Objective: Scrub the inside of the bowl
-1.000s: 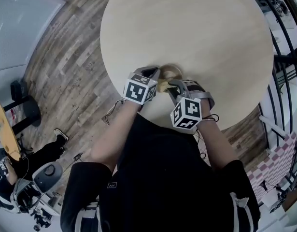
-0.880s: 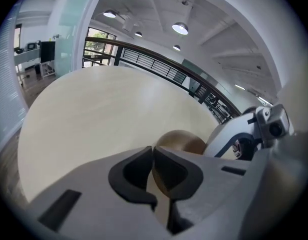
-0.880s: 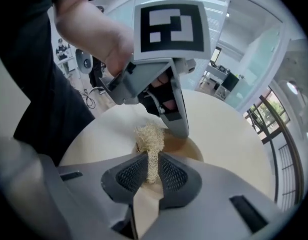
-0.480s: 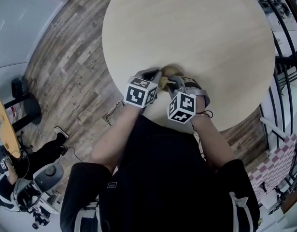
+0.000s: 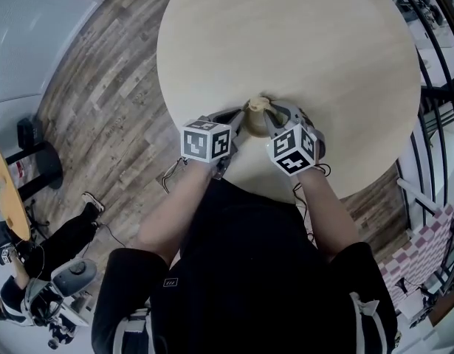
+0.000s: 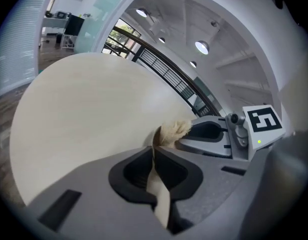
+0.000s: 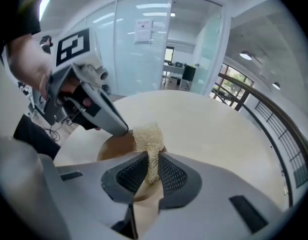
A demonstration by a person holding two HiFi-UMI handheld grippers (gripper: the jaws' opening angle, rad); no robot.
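Observation:
A small wooden bowl sits near the front edge of the round pale table, between my two grippers. My left gripper is shut on the bowl's thin rim; its jaws have just eased open a touch but still pinch the rim. My right gripper is shut on a pale loofah scrubber, whose frayed head rests inside the bowl. In the left gripper view the scrubber pokes out beside the right gripper. In the right gripper view the left gripper comes in from the left.
The table's front edge lies just under my hands, with plank floor to the left. A black metal railing runs along the right. A black stool base and a seated person are at lower left.
Both grippers have rolled. The right gripper has shifted to the right and a little up the picture, and the left marker cube has slid slightly left. The bowl stays held between them.

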